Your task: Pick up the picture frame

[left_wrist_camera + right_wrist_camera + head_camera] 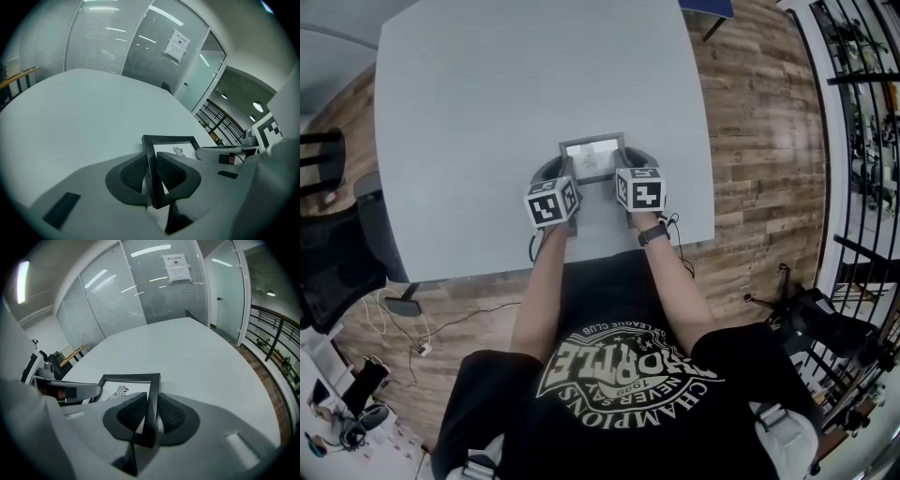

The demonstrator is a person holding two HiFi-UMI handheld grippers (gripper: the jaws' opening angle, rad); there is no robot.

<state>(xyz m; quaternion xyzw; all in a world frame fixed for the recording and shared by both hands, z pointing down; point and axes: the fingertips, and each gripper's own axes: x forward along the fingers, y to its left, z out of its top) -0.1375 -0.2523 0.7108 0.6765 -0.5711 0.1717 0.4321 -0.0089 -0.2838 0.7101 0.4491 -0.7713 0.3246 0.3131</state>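
Note:
A small black picture frame point(592, 157) with a white print lies near the front edge of the pale grey table point(487, 112). My left gripper point(151, 176) is shut on the frame's left side bar point(151, 168), pads pressing both faces. My right gripper point(151, 414) is shut on the frame's right side bar point(152, 401) in the same way. In the head view the left gripper point(561, 178) and the right gripper point(628, 169) flank the frame. The print point(119, 392) shows a small dark emblem. Whether the frame is off the table I cannot tell.
A black office chair point(333, 244) stands at the table's left edge. Cables point(403, 319) lie on the wooden floor point(750, 131) below. A black metal railing point(862, 112) runs along the right. Glass walls point(108, 37) stand beyond the table's far end.

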